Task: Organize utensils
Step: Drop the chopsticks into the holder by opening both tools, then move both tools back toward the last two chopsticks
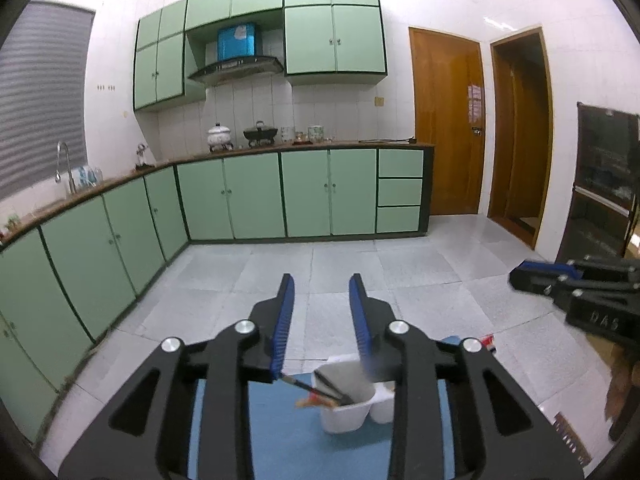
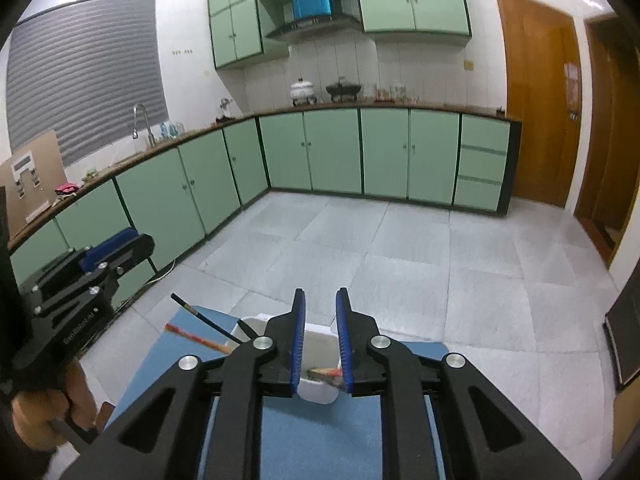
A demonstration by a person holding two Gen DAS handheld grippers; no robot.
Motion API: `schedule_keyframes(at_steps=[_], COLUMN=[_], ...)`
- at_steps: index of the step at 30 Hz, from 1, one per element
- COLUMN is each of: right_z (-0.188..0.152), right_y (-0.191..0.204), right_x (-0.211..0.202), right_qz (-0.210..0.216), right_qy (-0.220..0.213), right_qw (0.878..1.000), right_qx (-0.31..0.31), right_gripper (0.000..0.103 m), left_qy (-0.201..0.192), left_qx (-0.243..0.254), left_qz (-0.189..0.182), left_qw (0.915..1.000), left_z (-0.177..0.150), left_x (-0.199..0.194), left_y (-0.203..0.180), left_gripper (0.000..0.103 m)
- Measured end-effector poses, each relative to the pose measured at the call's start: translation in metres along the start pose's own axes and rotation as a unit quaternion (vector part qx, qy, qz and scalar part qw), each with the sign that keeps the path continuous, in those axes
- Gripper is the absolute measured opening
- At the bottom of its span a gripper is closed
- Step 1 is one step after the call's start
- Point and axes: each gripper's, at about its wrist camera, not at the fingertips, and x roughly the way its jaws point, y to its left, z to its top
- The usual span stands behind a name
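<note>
Nearest thing is the blue mat [image 1: 288,432] at 6 o'clock. On it sits the white holder [image 1: 346,414], just under the tips of the left gripper [image 1: 322,308], whose jaws are spread wide with nothing in them. Chopsticks [image 1: 316,390] lean out of the holder toward 9 o'clock. The right gripper [image 2: 321,322] also hangs over the holder, jaws parted and holding nothing; another chopstick [image 2: 326,372] lies in the compartment below. Further out is grey tile floor [image 1: 348,264], then green cabinets [image 1: 304,194] around 12 o'clock.
</note>
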Motion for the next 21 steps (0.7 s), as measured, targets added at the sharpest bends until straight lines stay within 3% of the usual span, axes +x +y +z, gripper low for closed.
schedule_keyframes(at_steps=[4,7,13,21], right_z=[-0.028,-0.061,-0.160,-0.317], right_y=[0.007,0.014,0.037,0.075], right_x=[-0.038,-0.062,-0.102,-0.132], right_qz=[0.001,-0.005,-0.028,-0.024], right_qy=[-0.025,-0.037,-0.032,0.028], right_qw=[1.000,0.999,0.998,0.999], right_qx=[-0.010,-0.019,-0.052,-0.002], right_gripper=[0.019,0.027,0.035,0.039], left_qy=[0.011,0.022,0.063,0.117], left_qx=[0.011,0.012,-0.020,-0.063], left_qz=[-0.002,0.003,-0.011,0.001], left_qw=[0.9999,0.9997,0.9978,0.9912], left_z=[-0.022,-0.057,-0.142,-0.268], left_x=[-0.038,-0.075,-0.137,-0.198], left_y=[-0.001,0.001,0.003,-0.004], left_gripper=[0.034,0.044,0.049,0.051])
